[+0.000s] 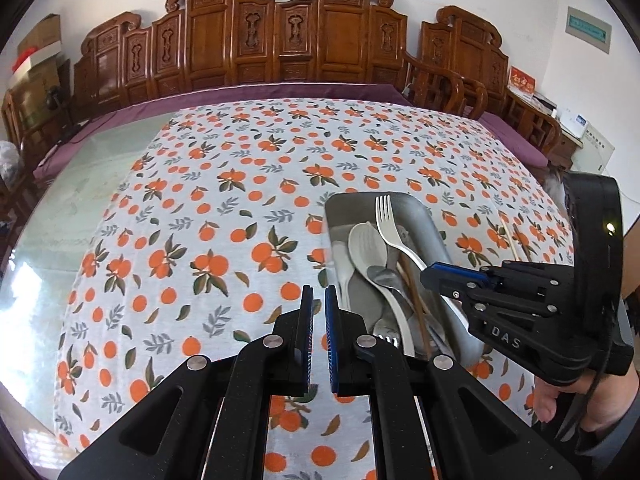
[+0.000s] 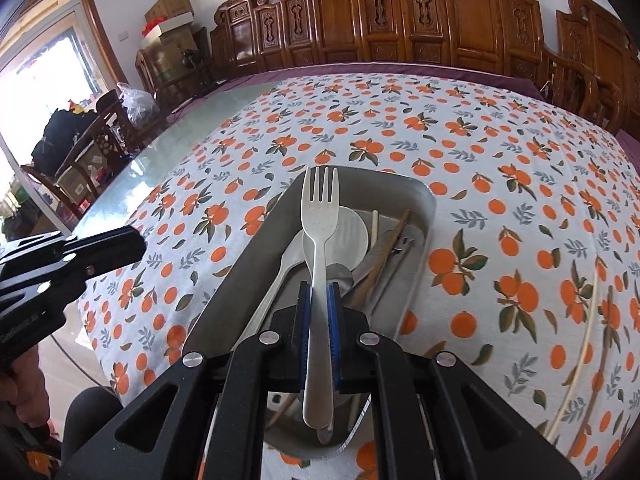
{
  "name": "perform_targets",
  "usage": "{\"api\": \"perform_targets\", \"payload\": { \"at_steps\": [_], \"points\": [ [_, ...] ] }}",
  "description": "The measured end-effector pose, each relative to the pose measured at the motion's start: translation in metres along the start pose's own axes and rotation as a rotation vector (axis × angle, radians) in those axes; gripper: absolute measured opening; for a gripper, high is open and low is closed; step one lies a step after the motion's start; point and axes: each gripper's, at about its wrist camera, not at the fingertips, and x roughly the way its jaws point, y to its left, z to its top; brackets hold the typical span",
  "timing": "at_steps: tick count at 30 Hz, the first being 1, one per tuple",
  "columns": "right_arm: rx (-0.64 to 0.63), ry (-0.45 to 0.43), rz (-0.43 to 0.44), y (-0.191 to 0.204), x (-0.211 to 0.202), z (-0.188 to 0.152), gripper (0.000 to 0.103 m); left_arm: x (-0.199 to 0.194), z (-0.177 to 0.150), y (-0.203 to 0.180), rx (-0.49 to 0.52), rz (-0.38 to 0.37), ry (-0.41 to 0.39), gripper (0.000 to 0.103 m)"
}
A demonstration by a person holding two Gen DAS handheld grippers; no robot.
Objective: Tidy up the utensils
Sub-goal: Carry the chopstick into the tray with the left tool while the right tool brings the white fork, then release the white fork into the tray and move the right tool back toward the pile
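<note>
I am holding the white fork (image 2: 320,240) by its handle in the right tongs (image 2: 319,292), clenched, above the metal tray (image 2: 240,280) on the worktop (image 2: 520,200). I am keeping it level while lowering. The left tongs (image 1: 319,296) are closed and empty beside the tray.

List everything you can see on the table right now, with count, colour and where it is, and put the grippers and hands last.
tablecloth: one, white with orange fruit print, covering most of the table
tray: one, grey metal, on the tablecloth below both grippers
fork: one, white, clamped in the right gripper above the tray
spoons: at least two white and one grey, lying in the tray
brown chopsticks: count unclear, in the tray
pale chopsticks: two, on the cloth right of the tray
carved bench: one, brown wood, behind the table
left gripper: black, shut, empty
right gripper: black, shut on the fork
hand: one, holding the right gripper
</note>
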Motion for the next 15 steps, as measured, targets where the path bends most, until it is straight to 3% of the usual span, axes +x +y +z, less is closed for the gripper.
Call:
{"api": "perform_targets", "payload": {
  "at_steps": [15],
  "points": [
    [0.066,0.060,0.026,0.011,0.031,0.000,0.010,-0.003,-0.004,0.009,-0.005,0.016,0.002,0.005]
  ]
}}
